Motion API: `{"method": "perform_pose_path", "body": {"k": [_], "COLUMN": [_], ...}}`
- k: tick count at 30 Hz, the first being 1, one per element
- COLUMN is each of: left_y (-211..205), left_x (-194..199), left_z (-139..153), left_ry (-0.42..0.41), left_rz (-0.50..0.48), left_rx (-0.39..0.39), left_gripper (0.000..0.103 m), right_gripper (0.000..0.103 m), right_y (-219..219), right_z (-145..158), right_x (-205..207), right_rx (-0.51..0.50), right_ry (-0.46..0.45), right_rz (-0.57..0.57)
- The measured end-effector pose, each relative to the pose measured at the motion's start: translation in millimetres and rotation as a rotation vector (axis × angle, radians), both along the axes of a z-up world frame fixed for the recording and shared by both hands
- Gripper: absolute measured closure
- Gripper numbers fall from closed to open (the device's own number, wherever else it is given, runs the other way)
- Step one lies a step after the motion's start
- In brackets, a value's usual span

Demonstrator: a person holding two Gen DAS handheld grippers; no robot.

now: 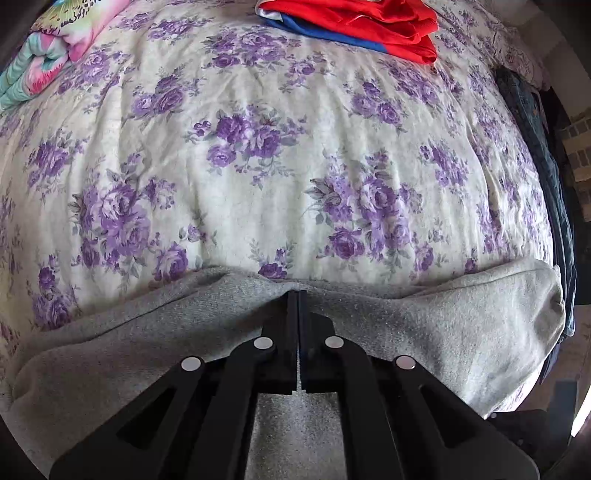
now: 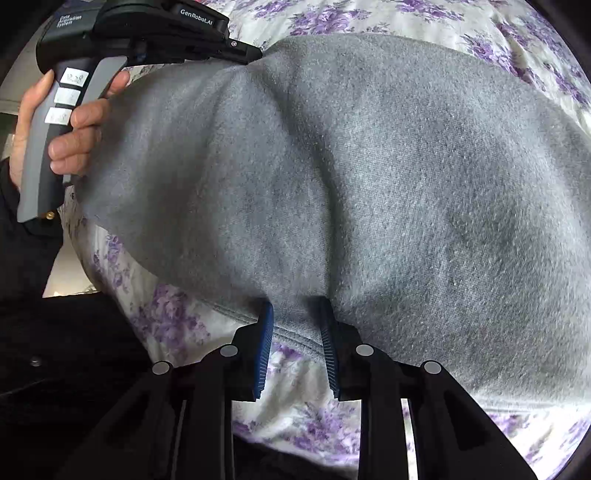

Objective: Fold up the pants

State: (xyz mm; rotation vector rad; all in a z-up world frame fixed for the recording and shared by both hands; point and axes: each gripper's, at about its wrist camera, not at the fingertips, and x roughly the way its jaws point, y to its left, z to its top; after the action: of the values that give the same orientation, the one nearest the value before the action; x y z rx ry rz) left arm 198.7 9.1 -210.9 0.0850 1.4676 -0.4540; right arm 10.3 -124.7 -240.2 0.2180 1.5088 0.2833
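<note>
The grey pants (image 1: 461, 325) lie across the near edge of a floral bedspread (image 1: 258, 147). My left gripper (image 1: 297, 295) is shut on the pants' far edge, which puckers at its tips. In the right wrist view the pants (image 2: 369, 177) fill most of the frame. My right gripper (image 2: 297, 317) is open, its blue-padded fingers (image 2: 264, 347) straddling the pants' near hem, with cloth between them. The left gripper's body (image 2: 147, 33), held by a hand, pinches the pants at the top left of that view.
A red and blue garment (image 1: 362, 22) lies at the far side of the bed. A colourful folded blanket (image 1: 44, 55) sits at the far left. Dark denim (image 1: 546, 166) hangs along the bed's right edge.
</note>
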Motion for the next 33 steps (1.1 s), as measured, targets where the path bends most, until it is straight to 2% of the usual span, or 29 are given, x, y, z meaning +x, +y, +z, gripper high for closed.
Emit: {"method": "perform_pose_path", "body": {"k": [3,6,7,8,9,10,11,13,15,17,20,22,24,29,33], "left_y": [2,12,13,14,13,10,6,-11,-39,-66,-82,-85,-88,-82,-74], "left_x": [1,-3,-8,-14,-21,-29,-39,-62,-85,-107,-134,-150,-159,-167,-173], "left_z": [3,16,25,35,45,55,63,72,66,44,9,8,10,12,11], "left_ry": [0.008,-0.001,-0.022,-0.049,-0.07,-0.084,-0.094,-0.097,-0.054,0.009,0.085,0.026,0.003,0.006,0.006], "left_rz": [0.008,0.036,0.035,0.028,0.016,0.002,-0.014,-0.067,-0.132,-0.191,-0.252,-0.298,-0.33,-0.331,-0.335], "left_rx": [-0.006,-0.027,-0.027,-0.034,-0.051,-0.077,-0.104,-0.171,-0.221,-0.209,-0.106,-0.066,-0.035,-0.025,-0.019], "left_gripper": [0.101,0.101,0.1,0.096,0.092,0.081,0.066,0.055,0.055,0.055,0.058,0.058,0.058,0.058,0.057], "right_gripper": [0.079,0.07,0.052,0.027,0.019,0.016,0.016,0.016,0.016,0.016,0.016,0.016,0.016,0.016,0.015], "right_y": [-4,-26,-43,-62,-84,-110,-134,-182,-218,-241,-252,-254,-256,-260,-269], "right_z": [14,50,65,79,91,100,106,106,96,80,59,48,37,12,3], "right_x": [-1,-12,-20,-28,-39,-53,-67,-96,-120,-131,-129,-123,-119,-104,-92], "right_rx": [0.004,0.007,0.032,0.044,0.042,0.047,0.065,0.124,0.17,0.255,0.314,0.314,0.322,0.366,0.439], "right_ry": [-0.018,-0.111,-0.145,-0.176,-0.204,-0.231,-0.244,-0.25,-0.232,-0.225,-0.219,-0.205,-0.184,-0.144,-0.184], "right_rz": [-0.01,-0.081,-0.136,-0.203,-0.285,-0.382,-0.477,-0.676,-0.849,-0.955,-1.004,-1.009,-1.014,-1.039,-1.075]}}
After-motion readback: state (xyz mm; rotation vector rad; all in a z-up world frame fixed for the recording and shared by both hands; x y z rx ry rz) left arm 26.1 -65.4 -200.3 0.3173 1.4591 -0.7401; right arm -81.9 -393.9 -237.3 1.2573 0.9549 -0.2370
